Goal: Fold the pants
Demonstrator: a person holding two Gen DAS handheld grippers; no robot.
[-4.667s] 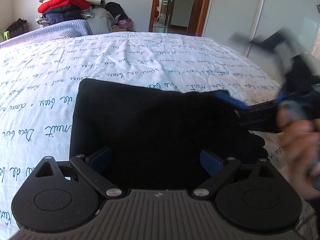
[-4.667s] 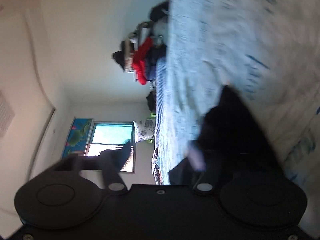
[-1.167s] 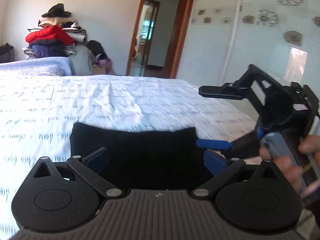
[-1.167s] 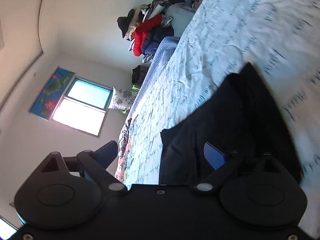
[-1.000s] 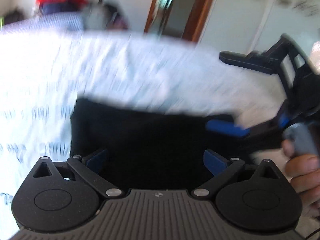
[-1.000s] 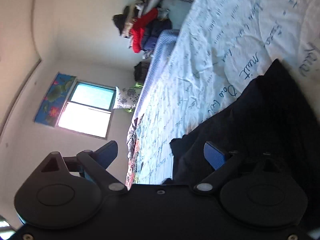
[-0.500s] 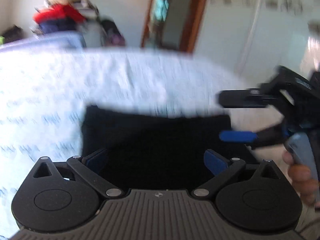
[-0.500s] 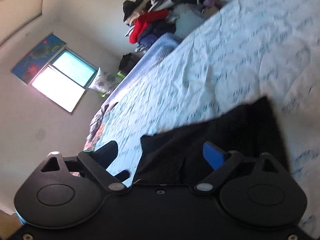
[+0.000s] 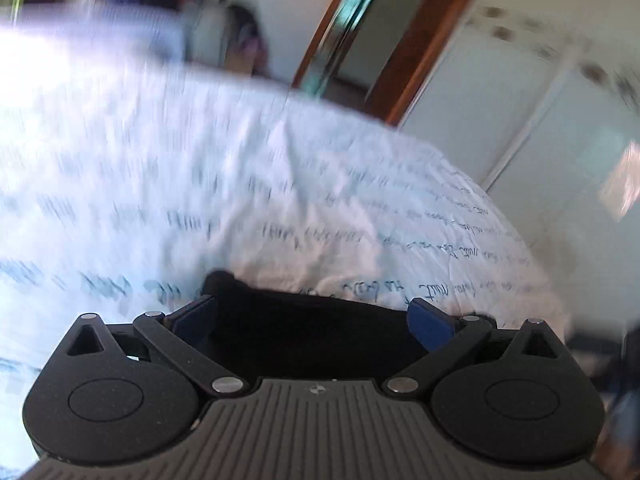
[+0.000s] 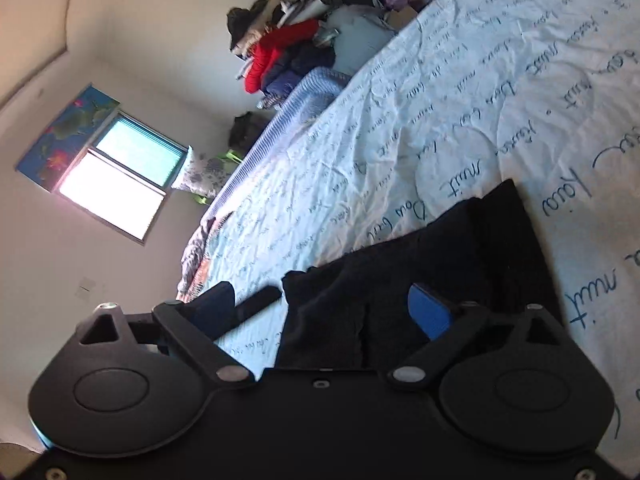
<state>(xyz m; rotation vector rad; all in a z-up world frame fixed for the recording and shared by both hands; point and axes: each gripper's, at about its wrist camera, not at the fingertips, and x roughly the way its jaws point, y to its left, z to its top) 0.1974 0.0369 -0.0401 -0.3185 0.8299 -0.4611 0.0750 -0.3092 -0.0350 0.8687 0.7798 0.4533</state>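
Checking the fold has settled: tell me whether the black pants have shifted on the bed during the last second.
Cannot tell. Both cameras are swinging; the pants lie folded on the lettered sheet, with no clear slide against its writing.

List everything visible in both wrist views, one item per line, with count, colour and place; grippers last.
pants: one, black, folded on the bed sheet.
bed sheet: one, white with dark script, covering the bed.
striped blanket: one, blue, far end of the bed.
clothes pile: one, red, navy, grey and black, beyond the bed.
window: one, bright, on the wall.
poster: one, blue, by the window.
door frame: one, brown, behind the bed.
left hand-held gripper: one, black with blue pads, open over the pants.
right hand-held gripper: one, same colours, open.
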